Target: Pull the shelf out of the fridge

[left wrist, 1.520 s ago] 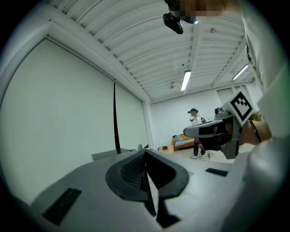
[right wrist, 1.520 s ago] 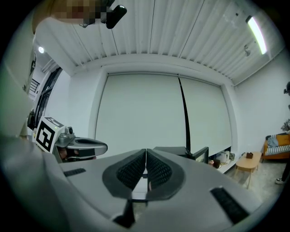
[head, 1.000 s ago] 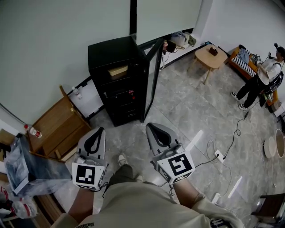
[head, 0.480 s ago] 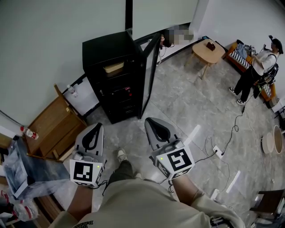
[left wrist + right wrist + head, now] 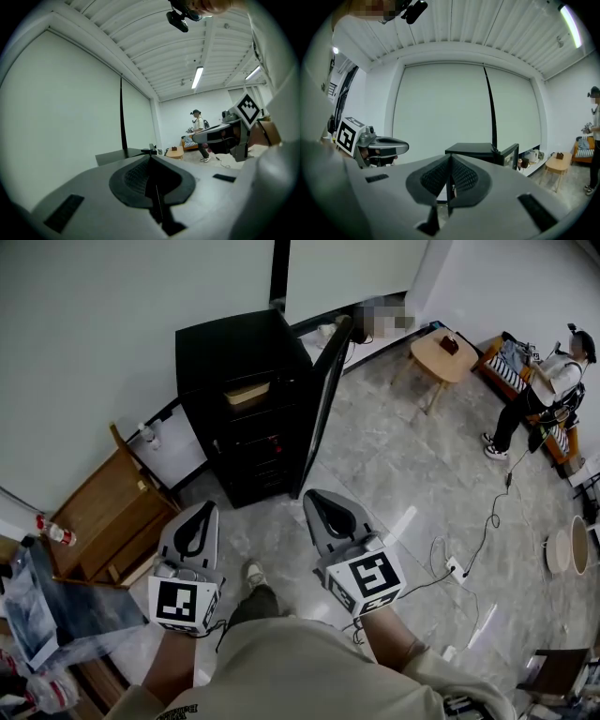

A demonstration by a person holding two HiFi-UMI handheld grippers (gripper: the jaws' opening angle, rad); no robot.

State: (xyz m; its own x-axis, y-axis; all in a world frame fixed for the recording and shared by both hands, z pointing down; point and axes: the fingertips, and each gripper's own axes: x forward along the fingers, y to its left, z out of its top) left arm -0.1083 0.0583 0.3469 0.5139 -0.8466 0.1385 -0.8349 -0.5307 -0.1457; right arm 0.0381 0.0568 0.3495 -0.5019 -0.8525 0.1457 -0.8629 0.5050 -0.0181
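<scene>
**Facing the open fridge, both grippers empty and well short of it**

The black fridge (image 5: 234,343) stands against the wall with its door (image 5: 323,395) swung wide, probably to free the front of the shelves (image 5: 251,416). The shelf to pull is inside, though I cannot tell which one. The left gripper (image 5: 204,517) and right gripper (image 5: 319,502) are held low, side by side, aimed at the fridge. Both pairs of jaws are pressed together on nothing, which looks like an approach pose. They must part before gripping a shelf edge.
</scene>
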